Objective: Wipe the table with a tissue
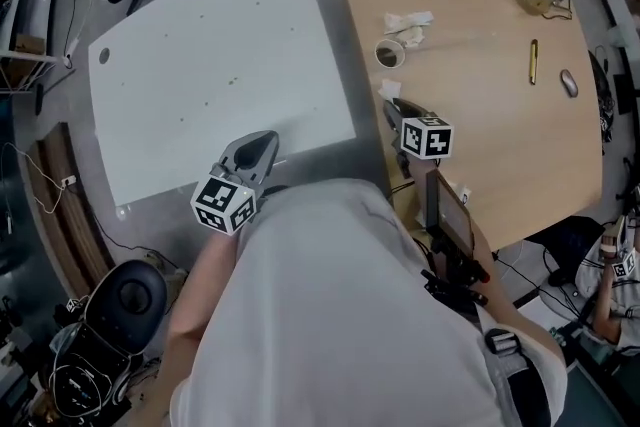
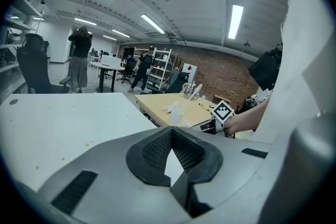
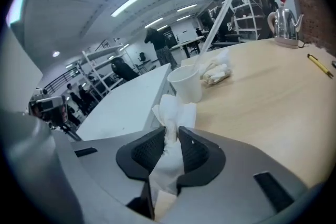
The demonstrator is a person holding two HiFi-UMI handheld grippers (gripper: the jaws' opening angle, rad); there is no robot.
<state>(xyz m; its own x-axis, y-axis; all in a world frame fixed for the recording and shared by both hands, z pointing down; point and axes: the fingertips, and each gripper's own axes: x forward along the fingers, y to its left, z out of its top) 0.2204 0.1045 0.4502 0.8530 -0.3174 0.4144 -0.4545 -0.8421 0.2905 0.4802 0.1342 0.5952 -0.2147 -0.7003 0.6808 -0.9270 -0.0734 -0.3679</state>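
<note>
Tissue [image 3: 170,113]: pinched between my right gripper's [image 3: 171,138] jaws, at the wooden desk's [image 1: 500,125] edge by the paper cup [image 3: 186,83] | left gripper [image 2: 171,150]: jaws together, empty, over the white table [image 1: 180,35] | status: pickup done, I judge wiping not begun; specks [image 1: 232,81] show there.

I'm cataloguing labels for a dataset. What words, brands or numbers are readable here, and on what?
None readable. The left marker cube and right marker cube show only black-and-white square patterns, no letters. The white sign by the brick wall carries a red mark, too small to read.
</note>
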